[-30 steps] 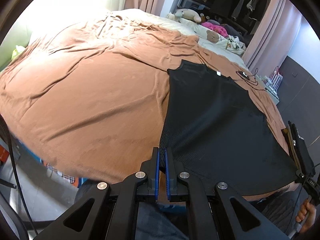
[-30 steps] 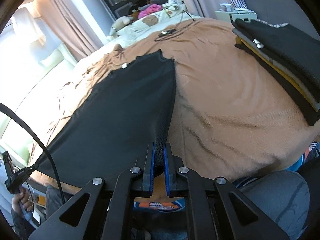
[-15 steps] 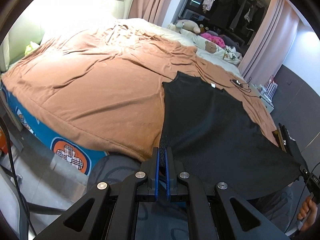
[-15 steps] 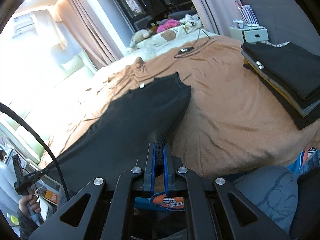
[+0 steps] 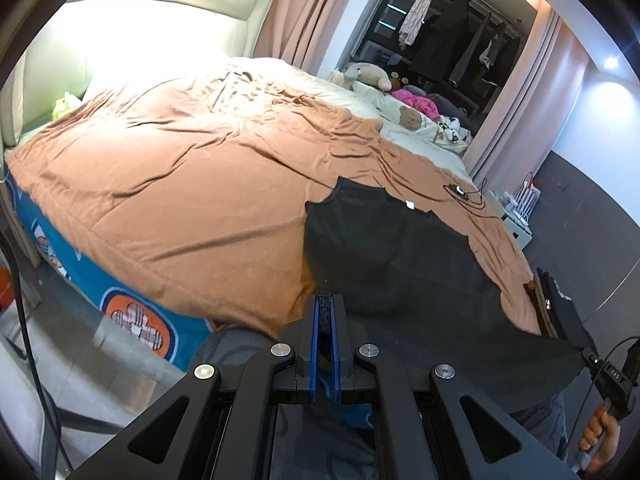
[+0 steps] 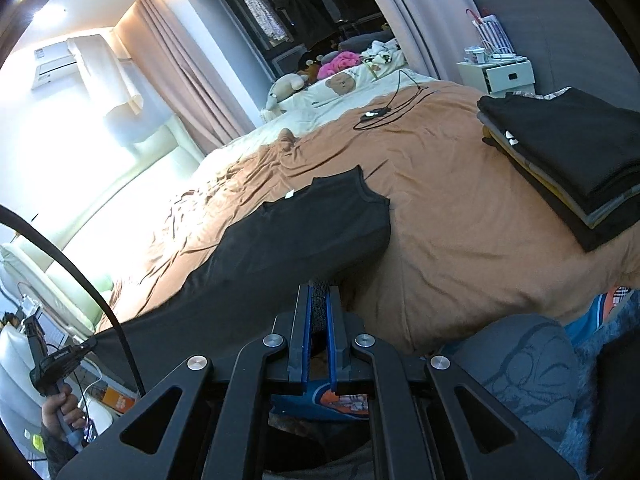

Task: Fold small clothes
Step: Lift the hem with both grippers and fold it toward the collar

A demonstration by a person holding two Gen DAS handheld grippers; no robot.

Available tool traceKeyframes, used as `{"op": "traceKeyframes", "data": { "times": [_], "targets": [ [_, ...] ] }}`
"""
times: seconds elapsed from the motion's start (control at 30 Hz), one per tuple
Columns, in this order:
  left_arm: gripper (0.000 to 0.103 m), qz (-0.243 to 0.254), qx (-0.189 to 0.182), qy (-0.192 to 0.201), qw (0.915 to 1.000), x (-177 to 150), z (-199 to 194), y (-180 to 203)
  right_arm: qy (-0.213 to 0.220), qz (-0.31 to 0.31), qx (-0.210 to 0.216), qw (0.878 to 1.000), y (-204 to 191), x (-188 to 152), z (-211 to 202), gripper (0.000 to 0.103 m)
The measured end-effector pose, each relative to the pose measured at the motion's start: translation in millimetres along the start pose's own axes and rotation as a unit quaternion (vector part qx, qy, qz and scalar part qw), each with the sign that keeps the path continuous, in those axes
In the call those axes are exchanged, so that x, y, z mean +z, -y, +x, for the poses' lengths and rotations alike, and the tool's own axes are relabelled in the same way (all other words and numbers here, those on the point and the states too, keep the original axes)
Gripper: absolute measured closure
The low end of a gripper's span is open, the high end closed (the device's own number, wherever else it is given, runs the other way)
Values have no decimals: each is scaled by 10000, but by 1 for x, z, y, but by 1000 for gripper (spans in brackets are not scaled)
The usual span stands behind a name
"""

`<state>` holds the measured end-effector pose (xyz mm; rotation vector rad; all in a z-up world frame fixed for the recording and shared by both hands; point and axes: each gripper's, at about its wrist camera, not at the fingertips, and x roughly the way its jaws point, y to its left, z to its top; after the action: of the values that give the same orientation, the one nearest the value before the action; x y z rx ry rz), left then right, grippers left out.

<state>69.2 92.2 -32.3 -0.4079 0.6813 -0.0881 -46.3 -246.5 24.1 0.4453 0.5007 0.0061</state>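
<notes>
A black sleeveless top [image 5: 384, 248] [image 6: 288, 240] lies stretched from the brown bedspread toward me, its collar with a white label at the far end. My left gripper [image 5: 325, 300] is shut on one bottom corner of the hem. The other bottom corner is pinched in my right gripper [image 6: 319, 292], which is shut too. The hem hangs taut between the two, lifted off the bed's near edge. Each view shows the other gripper at its side edge, with a hand [image 5: 600, 436] [image 6: 60, 408] on its handle.
A stack of folded clothes [image 6: 560, 164] sits on the bed at the right. A black cable with a small device [image 6: 376, 114] lies beyond the top. Plush toys [image 5: 370, 74] and pillows line the far side. A white nightstand [image 6: 498, 76] stands by the grey wall.
Both grippers have risen and drawn back toward me with the hem, pulling the top nearer the bed's edge. More of the room and the bed's side shows now.
</notes>
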Motion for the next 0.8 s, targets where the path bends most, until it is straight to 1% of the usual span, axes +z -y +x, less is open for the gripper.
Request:
{"op": "traceKeyframes", "data": {
  "times": [0.13, 0.3, 0.47, 0.8],
  "targets": [
    [98, 47, -41, 45, 10000, 18, 12, 6, 48, 6, -54, 10000, -6, 19, 16, 100],
    [98, 99, -63, 68, 9999, 49, 33, 16, 151, 28, -78, 9999, -15, 36, 33, 100],
    [98, 137, -54, 55, 9999, 75, 55, 23, 189, 123, -108, 9997, -18, 55, 61, 100],
    [98, 116, 21, -99, 9999, 112, 100, 29, 34, 156, -189, 9997, -17, 89, 115, 100]
  ]
}}
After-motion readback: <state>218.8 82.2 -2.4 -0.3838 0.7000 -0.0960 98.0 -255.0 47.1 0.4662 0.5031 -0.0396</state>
